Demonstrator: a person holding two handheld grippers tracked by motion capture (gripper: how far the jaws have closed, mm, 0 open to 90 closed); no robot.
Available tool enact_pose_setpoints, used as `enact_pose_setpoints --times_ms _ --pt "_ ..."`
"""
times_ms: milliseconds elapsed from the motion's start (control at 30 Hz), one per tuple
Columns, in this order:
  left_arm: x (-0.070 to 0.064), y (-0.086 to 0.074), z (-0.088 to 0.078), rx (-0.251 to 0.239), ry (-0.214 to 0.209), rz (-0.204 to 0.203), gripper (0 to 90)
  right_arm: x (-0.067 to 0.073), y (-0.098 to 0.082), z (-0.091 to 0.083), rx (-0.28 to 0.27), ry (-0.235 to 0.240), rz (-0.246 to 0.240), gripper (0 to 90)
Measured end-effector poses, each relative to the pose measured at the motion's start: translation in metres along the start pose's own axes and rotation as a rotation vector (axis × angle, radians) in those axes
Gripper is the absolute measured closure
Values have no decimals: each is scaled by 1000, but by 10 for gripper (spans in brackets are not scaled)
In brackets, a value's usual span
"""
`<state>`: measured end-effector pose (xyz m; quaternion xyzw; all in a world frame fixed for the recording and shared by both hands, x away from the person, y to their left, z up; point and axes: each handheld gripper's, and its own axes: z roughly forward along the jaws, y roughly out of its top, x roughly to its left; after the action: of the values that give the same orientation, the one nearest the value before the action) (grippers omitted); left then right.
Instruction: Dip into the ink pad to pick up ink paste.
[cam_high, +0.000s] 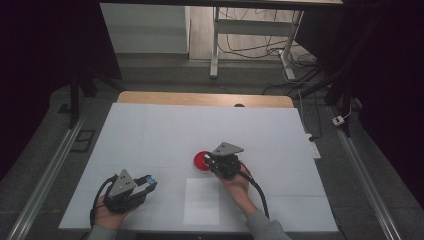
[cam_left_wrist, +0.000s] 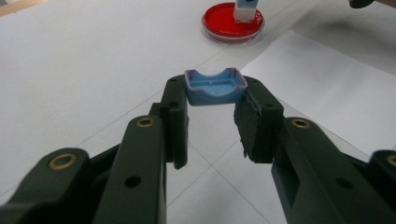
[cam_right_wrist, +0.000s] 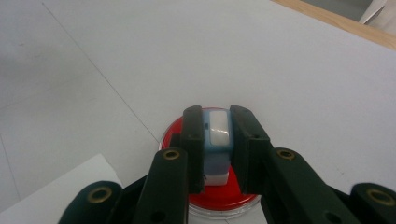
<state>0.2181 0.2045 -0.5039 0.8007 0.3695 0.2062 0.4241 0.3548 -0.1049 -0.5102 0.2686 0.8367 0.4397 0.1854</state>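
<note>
On the left edge of the high view, a metal rail (cam_high: 47, 175) runs along the grey floor beside the table (cam_high: 165, 125), whose top is covered in white sheeting, with a strip of bare wood (cam_high: 150, 97) at the far edge. Near the front left corner, the person's left hand (cam_high: 107, 216) holds the left gripper (cam_high: 148, 185), its jaws pinching a small blue cap (cam_left_wrist: 215, 87) by its two ends, open side up, above the white surface. Just right of it, a separate white sheet of paper (cam_high: 201, 201) lies flat near the front edge. Beyond the paper, about mid-table, sits a red round dish (cam_high: 200, 161) with a clear rim. The right gripper (cam_high: 210, 159), held by the right hand (cam_high: 236, 185), is over that dish, its jaws pressed on a small blue-and-white stamp-like block (cam_right_wrist: 218, 133) whose white lower end is at the red surface. Behind the table stand a white desk frame (cam_high: 250, 27) and loose cables (cam_high: 260, 50) on the floor; on the right, another rail (cam_high: 370, 185) and a white power strip (cam_high: 314, 148), with dark surroundings either side.
</note>
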Motion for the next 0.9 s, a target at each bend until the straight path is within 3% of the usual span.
enact_pose_setpoints --times_ms 900 --pt "0 0 0 1 -1 -1 654 -4 3 -8 -30 12 27 758"
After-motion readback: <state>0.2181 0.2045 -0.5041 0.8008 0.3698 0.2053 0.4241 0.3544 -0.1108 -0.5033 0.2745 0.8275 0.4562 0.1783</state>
